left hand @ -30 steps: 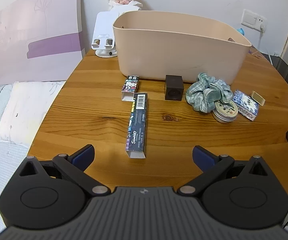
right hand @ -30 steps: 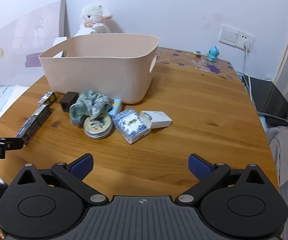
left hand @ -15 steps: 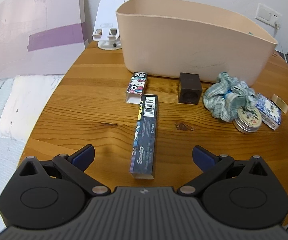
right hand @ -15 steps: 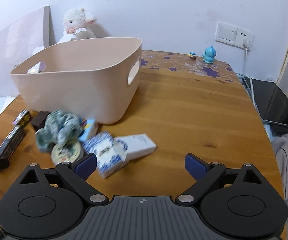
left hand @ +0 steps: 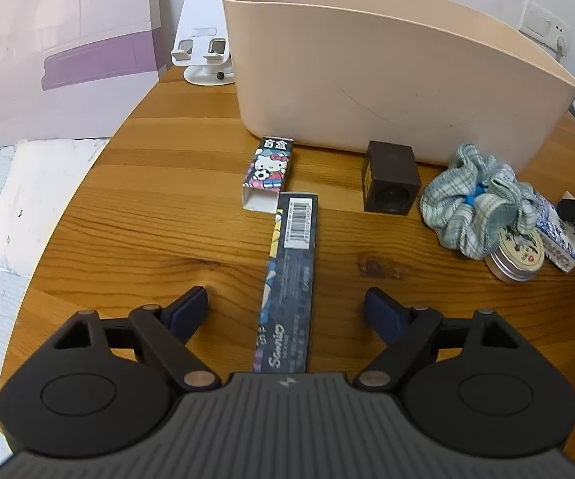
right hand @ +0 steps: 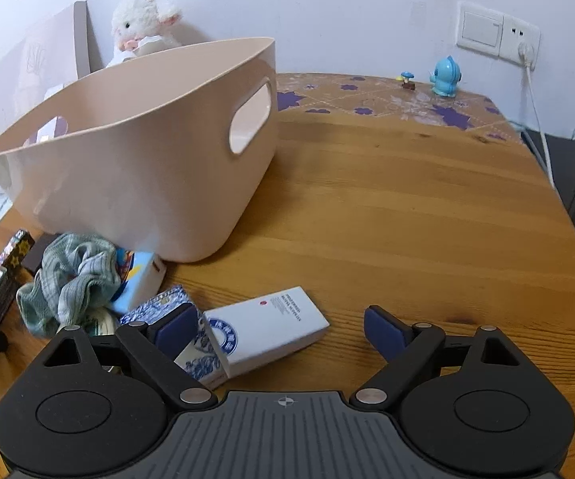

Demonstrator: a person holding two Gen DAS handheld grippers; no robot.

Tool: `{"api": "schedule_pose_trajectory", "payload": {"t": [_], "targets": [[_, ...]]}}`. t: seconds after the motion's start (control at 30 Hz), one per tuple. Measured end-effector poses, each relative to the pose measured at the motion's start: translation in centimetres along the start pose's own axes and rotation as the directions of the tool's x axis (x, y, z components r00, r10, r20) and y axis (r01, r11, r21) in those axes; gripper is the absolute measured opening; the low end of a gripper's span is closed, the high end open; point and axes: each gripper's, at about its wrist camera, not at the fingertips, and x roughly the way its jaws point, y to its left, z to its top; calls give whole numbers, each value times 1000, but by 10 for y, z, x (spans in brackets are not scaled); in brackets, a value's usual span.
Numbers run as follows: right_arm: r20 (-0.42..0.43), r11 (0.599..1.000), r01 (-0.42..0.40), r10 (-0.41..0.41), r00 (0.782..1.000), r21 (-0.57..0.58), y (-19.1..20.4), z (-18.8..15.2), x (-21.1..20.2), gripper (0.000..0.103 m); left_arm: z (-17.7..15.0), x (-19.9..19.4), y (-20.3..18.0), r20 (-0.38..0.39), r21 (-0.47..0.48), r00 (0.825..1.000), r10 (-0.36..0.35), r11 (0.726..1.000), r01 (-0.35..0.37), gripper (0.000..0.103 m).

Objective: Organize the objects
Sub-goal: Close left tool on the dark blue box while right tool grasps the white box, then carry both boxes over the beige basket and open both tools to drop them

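Boxes number two in the left wrist view: a long dark box (left hand: 289, 279) lying between the wide-spread jaws of the left gripper (left hand: 287, 307), and a short cartoon box (left hand: 268, 173) beside one beige bin (left hand: 387, 76). One dark cube (left hand: 390, 181), one scrunchie (left hand: 477, 203) and one tin (left hand: 516, 253) sit right of it on the worktop (left hand: 147, 207), whose left edge curves close by.

The right wrist view alone shows a white box (right hand: 271, 325) and a blue-patterned box (right hand: 155, 309) at the wide-open right gripper (right hand: 281, 325); bare worktop stretches rightward.
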Motion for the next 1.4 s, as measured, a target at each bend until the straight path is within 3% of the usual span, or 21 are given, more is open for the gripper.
{"api": "schedule_pose_trajectory", "payload": {"t": [0.07,0.13,0.2,0.4,0.47,0.5,0.73,1.0,1.23,1.4], "targets": [[7,1000,5,-5,1000,3,-3,1,2,90,2,1,1,3,-6,1000,3,1000,-3,86],[4,1000,-4,4,1000,19,-7,2,3,83,3,2,1,7,-8,1000,7,1000,-7,86],[-8,1000,12,-12,1000,19,-9,2,5,68,4,2,0,12,-7,1000,12,1000,-12,83],[10,999,42,-42,999,-25,-5,-2,7,63,6,-2,-2,36,-10,999,8,1000,-8,53],[13,999,51,-51,999,-19,-4,-4,5,63,7,-4,-1,38,-17,999,3,1000,-2,28],[13,999,48,-48,999,-12,-4,-4,4,63,7,-4,0,36,-25,999,-3,1000,4,25],[81,999,48,-49,995,12,-3,0,-33,63,8,-13,4,55,-40,998,-10,999,12,25],[242,1000,-20,18,970,3,19,32,-91,63,22,-62,10,173,-43,984,-38,998,46,25],[341,997,-70,76,937,-30,49,77,-100,63,70,-95,10,318,-17,948,-9,1000,15,25],[353,997,-50,69,933,-64,72,106,-86,63,120,-103,-3,400,17,916,19,999,-28,25]]}}
